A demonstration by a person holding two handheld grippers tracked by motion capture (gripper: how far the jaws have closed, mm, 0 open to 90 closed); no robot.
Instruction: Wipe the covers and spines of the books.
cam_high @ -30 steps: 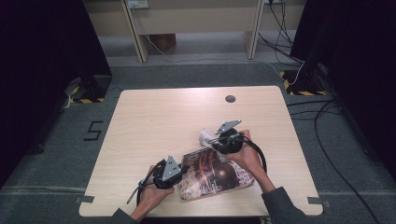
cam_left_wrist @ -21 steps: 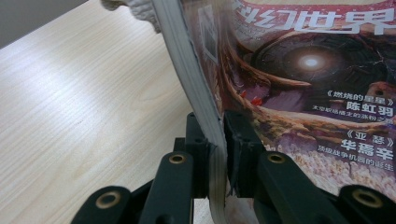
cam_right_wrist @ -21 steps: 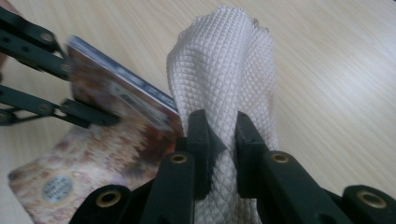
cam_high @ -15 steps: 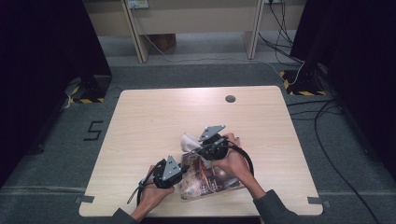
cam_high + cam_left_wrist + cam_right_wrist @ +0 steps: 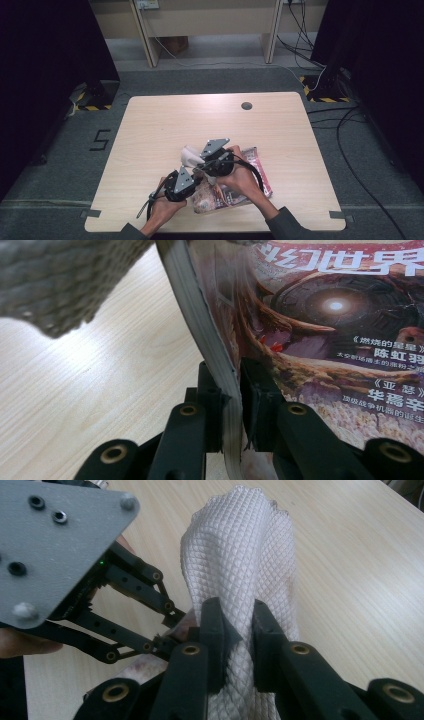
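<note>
At the near edge of the pale wooden table, the left gripper pinches the glossy illustrated magazine by its edge. The right gripper is clamped on a white waffle-textured cloth just above it.

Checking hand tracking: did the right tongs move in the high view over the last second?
Yes. The right tongs, shut on the white cloth, shifted left across the magazine, away from the table's right edge, toward the left tongs.

A: What's that white cloth like?
B: Woven, a raised diamond weave, matt and rough.
A: And the magazine?
B: Glossy printed paper cover, plain matt page edges.
A: The worktop?
B: Pale wood-grain, smooth. The tongs are matt black plastic with brass-looking rivets
</note>
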